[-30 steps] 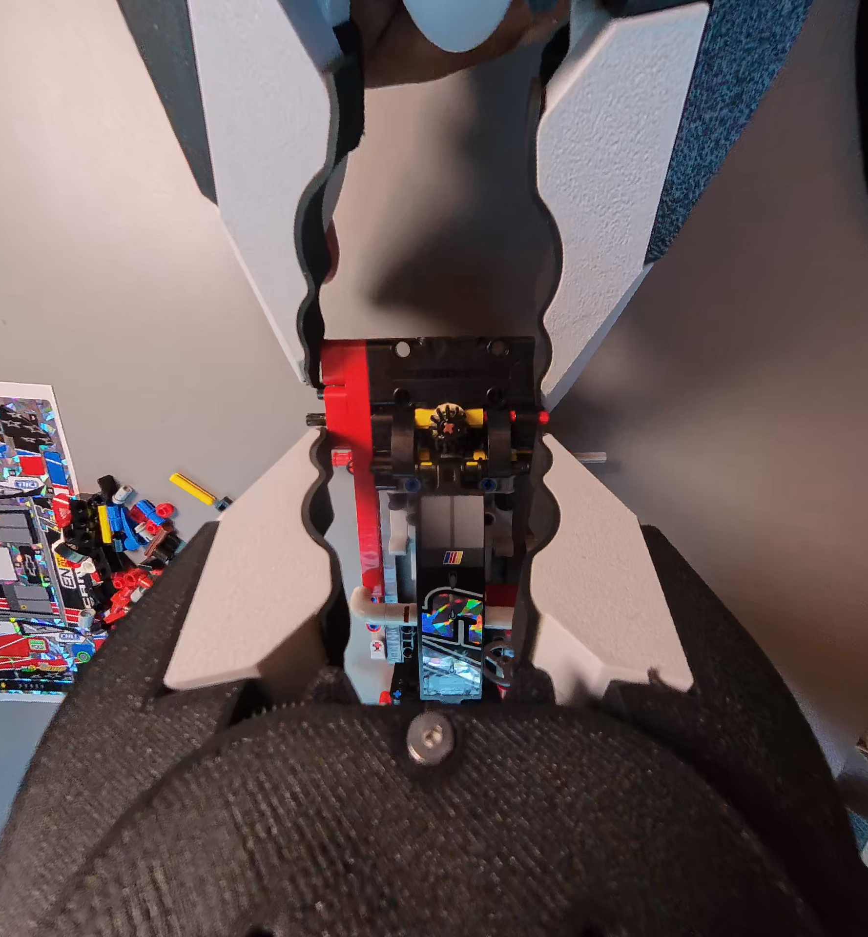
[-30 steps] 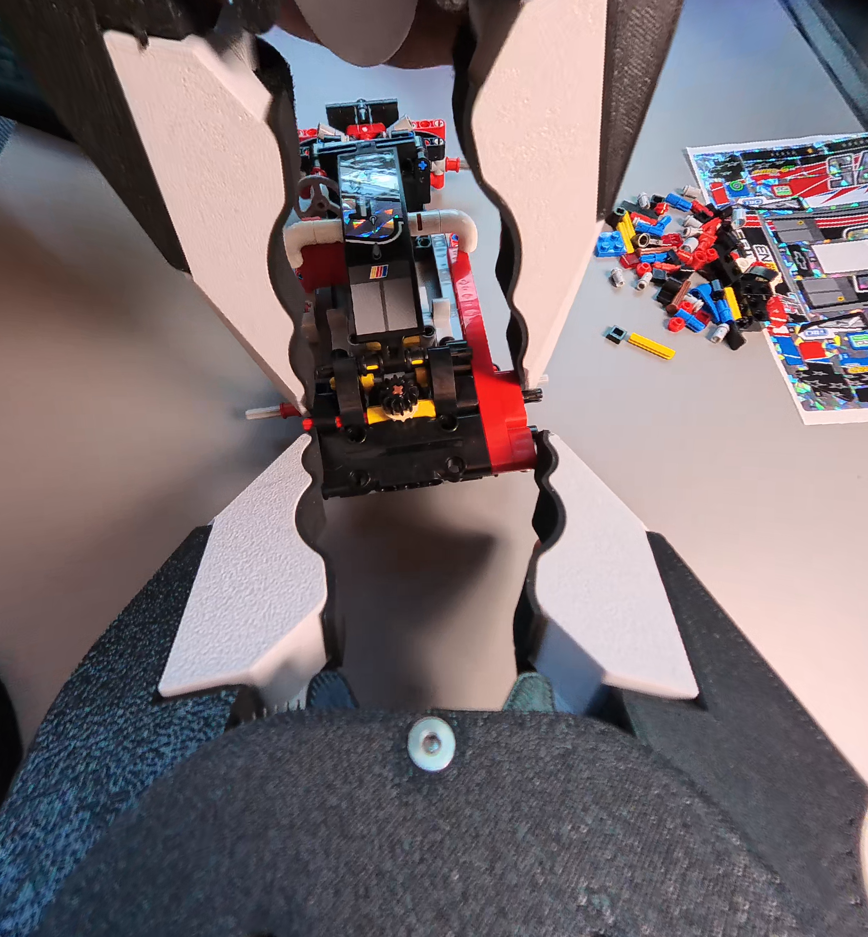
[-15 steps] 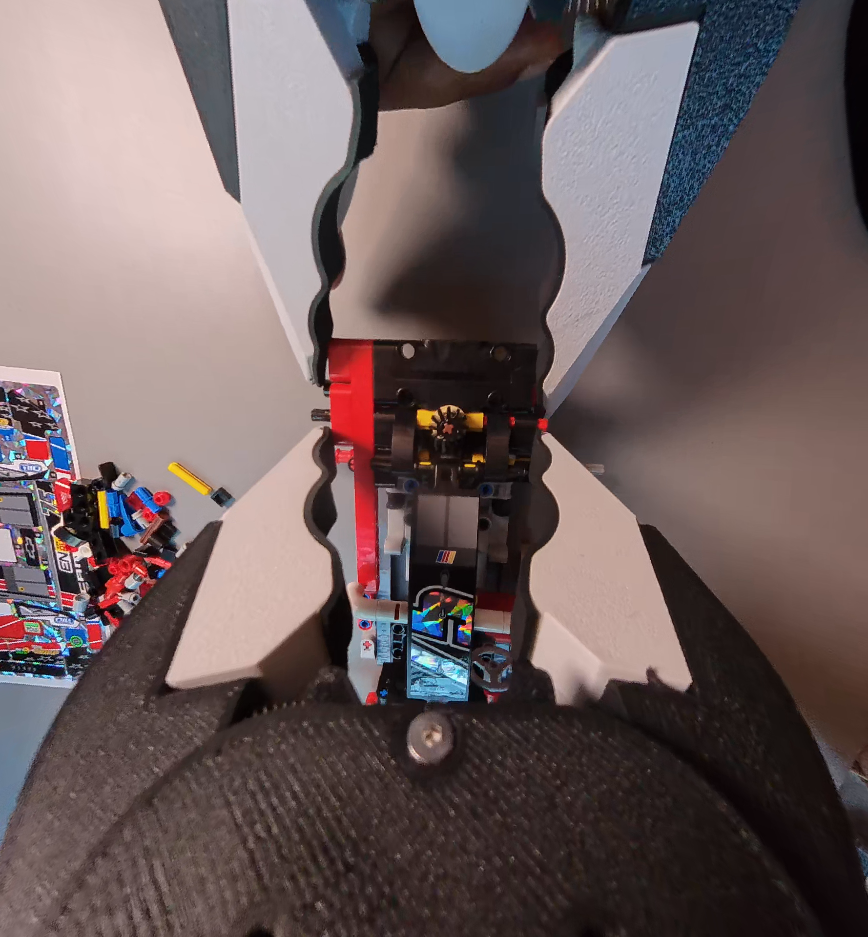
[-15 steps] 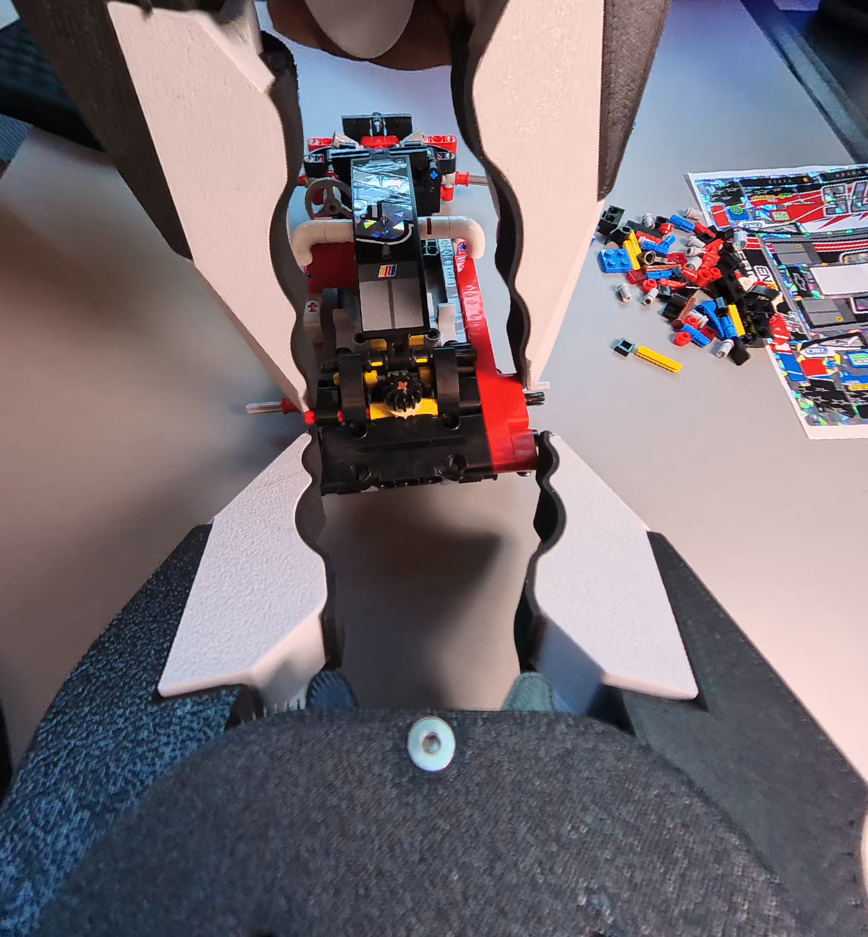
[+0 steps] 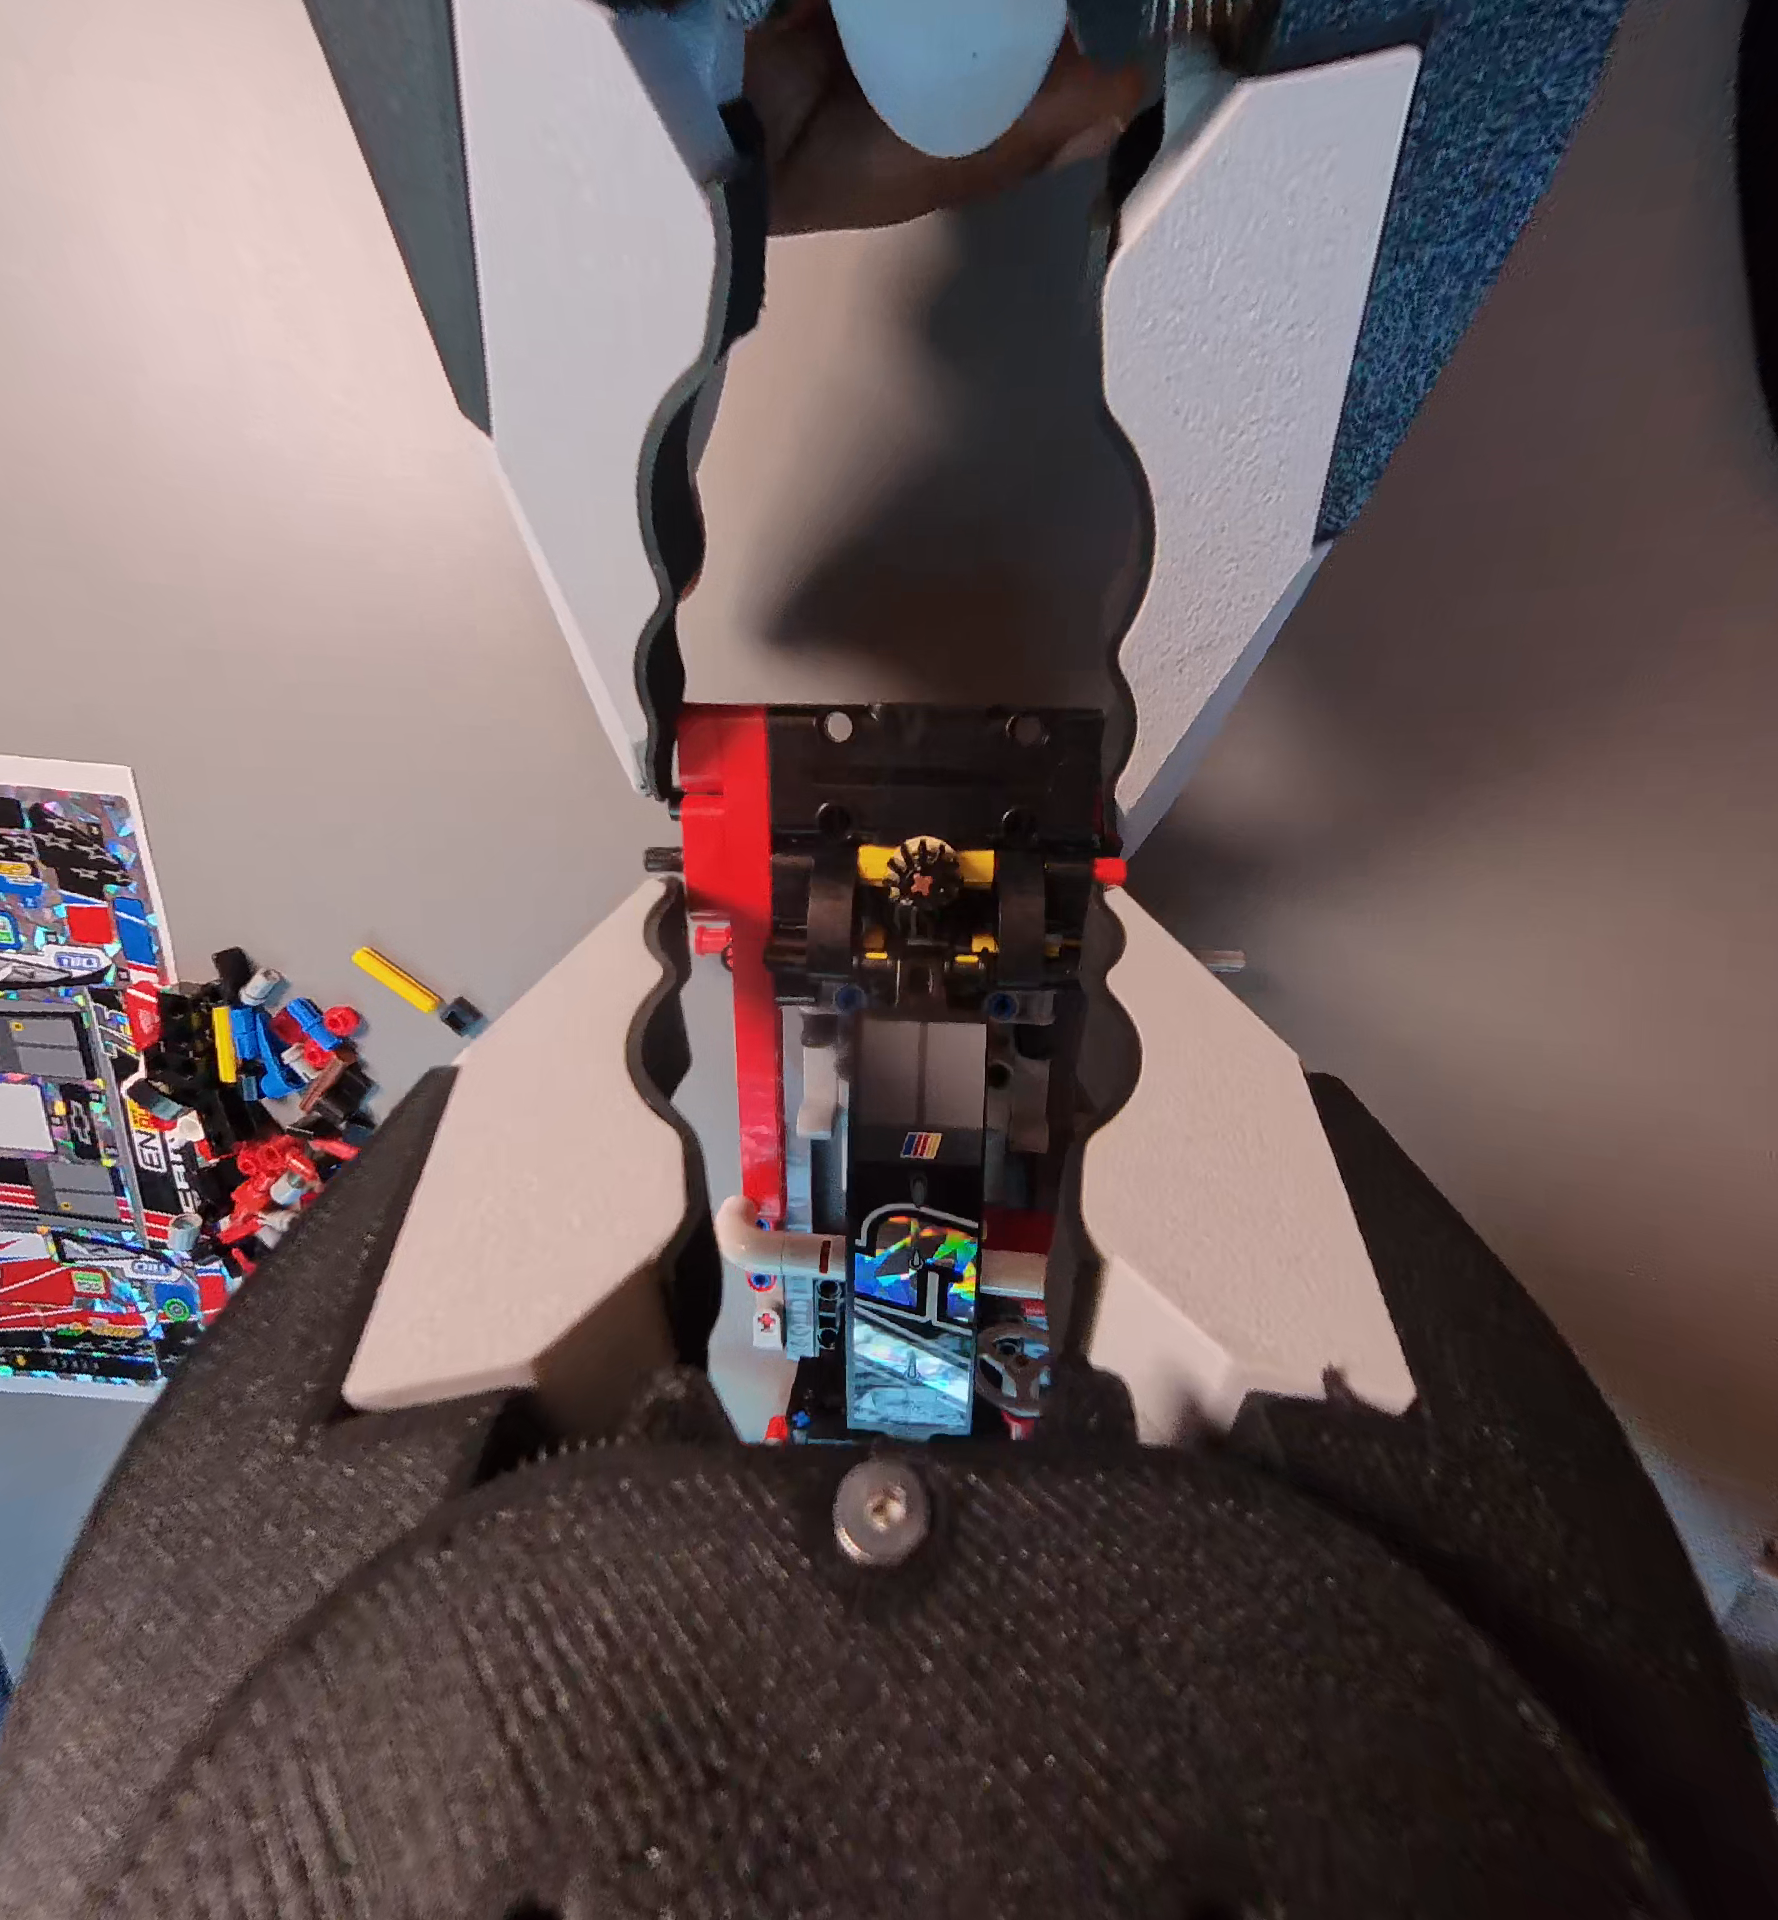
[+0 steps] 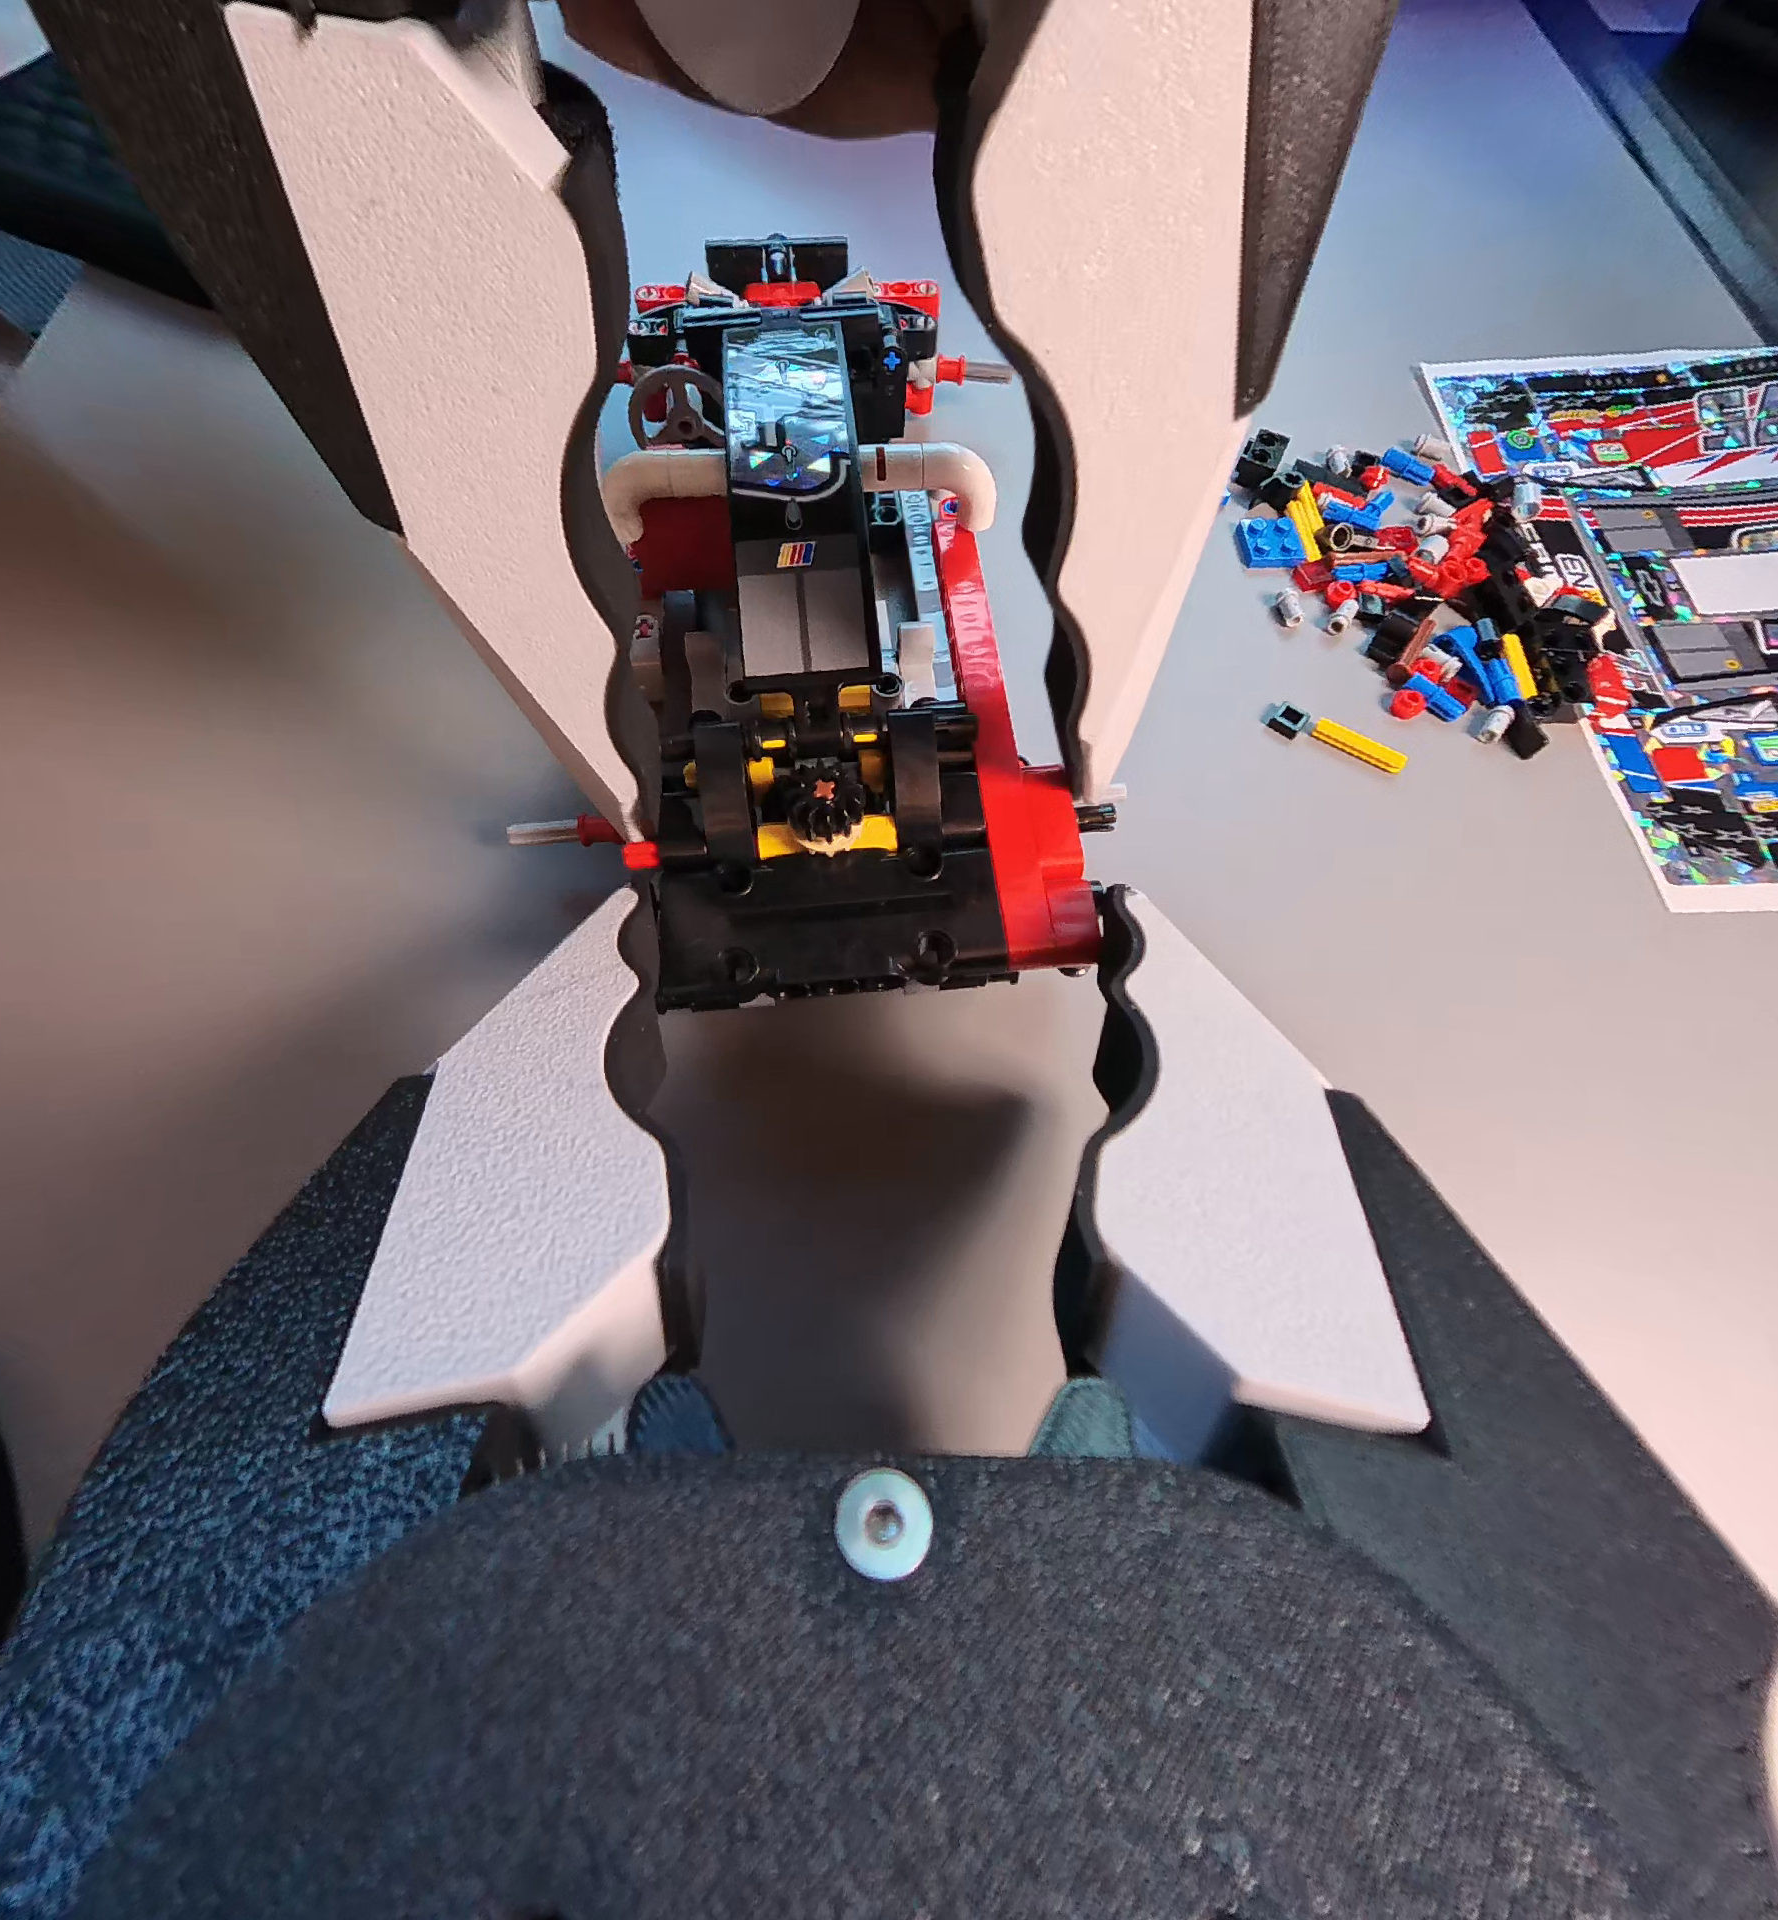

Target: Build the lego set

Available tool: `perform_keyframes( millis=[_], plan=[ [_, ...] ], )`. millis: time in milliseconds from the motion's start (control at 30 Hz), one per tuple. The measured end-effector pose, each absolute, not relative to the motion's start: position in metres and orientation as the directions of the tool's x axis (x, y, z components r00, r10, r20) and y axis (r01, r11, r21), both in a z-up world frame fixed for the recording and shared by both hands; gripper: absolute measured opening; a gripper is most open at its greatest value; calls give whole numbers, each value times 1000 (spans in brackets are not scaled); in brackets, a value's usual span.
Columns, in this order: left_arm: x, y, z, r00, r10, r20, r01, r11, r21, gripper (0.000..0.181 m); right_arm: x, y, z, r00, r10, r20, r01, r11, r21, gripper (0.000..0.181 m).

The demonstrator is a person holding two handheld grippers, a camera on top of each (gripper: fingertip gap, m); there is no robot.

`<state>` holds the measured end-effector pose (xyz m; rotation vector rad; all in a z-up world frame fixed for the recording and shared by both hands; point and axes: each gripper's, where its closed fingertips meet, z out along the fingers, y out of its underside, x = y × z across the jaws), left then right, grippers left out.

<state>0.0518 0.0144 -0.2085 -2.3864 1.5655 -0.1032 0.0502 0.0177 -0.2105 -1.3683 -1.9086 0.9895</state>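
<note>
Holding the car (image 5: 916, 997) from both ends, I have it lengthwise between my two grippers, above the grey table (image 6: 1384, 1143), whose top carries its shadow.

My left gripper (image 5: 890, 914) takes the long body between its fingers: the cabin end with the steering wheel (image 5: 1015, 1377) sits deep near the gripper's base, and the black and red rear block reaches just past the tips. The wavy pads (image 5: 661, 1049) lie along the car's sides, clamped against it as far as I can see.

My right gripper (image 6: 869, 914) meets it from the opposite side. Its fingertips are closed on the rear block alone, one on the black side, one on the red side, and the space behind them is free. A black gear (image 6: 825, 805) on a yellow piece sits on top of that block. Tips of the two grippers stand nearly touching at the block's corners.

Beside the car on the right in my right view, loose bricks (image 6: 1425, 582) lie in a heap on the table, touching the edge of a shiny sticker sheet (image 6: 1737, 623). A yellow axle (image 6: 1358, 745) with a small black piece lies apart from the heap, nearer to me.
</note>
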Motion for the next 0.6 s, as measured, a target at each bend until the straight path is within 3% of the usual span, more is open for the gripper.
perform_keyframes(
  millis=[133, 367, 467, 600],
  plan=[
    [56, 8, -186, 405, -911, -77, -843, -340, -416, 97, 50, 17, -210, -305, 951, 48, 513, 207, -833, 83],
    [6, -9, -110, 606, -792, -81, -476, -279, -834, 91, 58, 20, -204, -308, 949, 62, 515, 222, -828, 91],
    [-43, -23, -112, 713, -701, -21, -310, -288, -906, 90, 68, 27, -199, -274, 960, 67, 526, 207, -825, 92],
    [-91, -48, -151, 769, -637, 52, -247, -371, -895, 97, 79, 24, -200, -201, 978, 55, 535, 157, -830, 89]
  ],
)
